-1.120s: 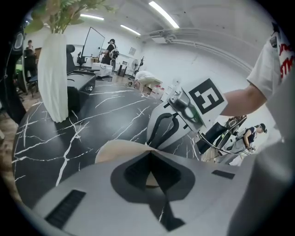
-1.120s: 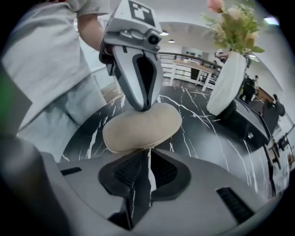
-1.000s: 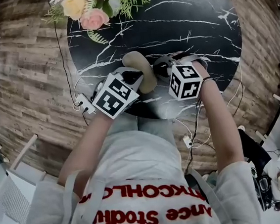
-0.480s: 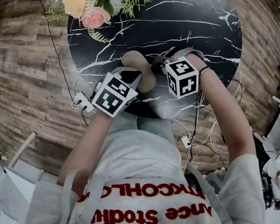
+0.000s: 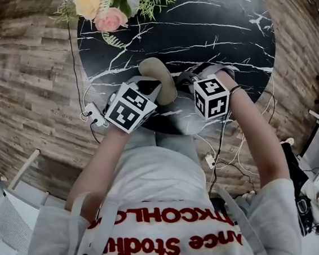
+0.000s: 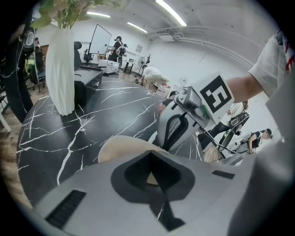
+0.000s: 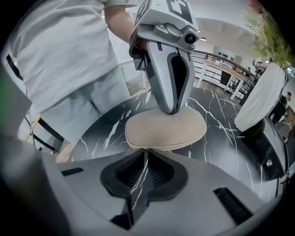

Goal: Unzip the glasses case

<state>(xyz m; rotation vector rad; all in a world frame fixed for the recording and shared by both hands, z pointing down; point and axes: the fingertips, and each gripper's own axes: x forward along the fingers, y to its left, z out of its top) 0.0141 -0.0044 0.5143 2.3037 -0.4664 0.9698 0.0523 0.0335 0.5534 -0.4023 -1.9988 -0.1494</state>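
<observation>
Starting up close: the red lettering (image 5: 172, 245) on the white shirt (image 5: 160, 186) is too warped from this angle to read properly. Only real change from a second ago is the right gripper (image 7: 146, 152), whose fingers have just been closing and now pinch the seam along the right side of the glasses case (image 7: 166, 131); the left gripper (image 7: 172, 109) hasn't budged, fingers clamped on its left side. The case lies flat by the front rim of the marble surface (image 5: 217, 27), long axis running away from the person, flowers (image 5: 108, 13) well beyond.
</observation>
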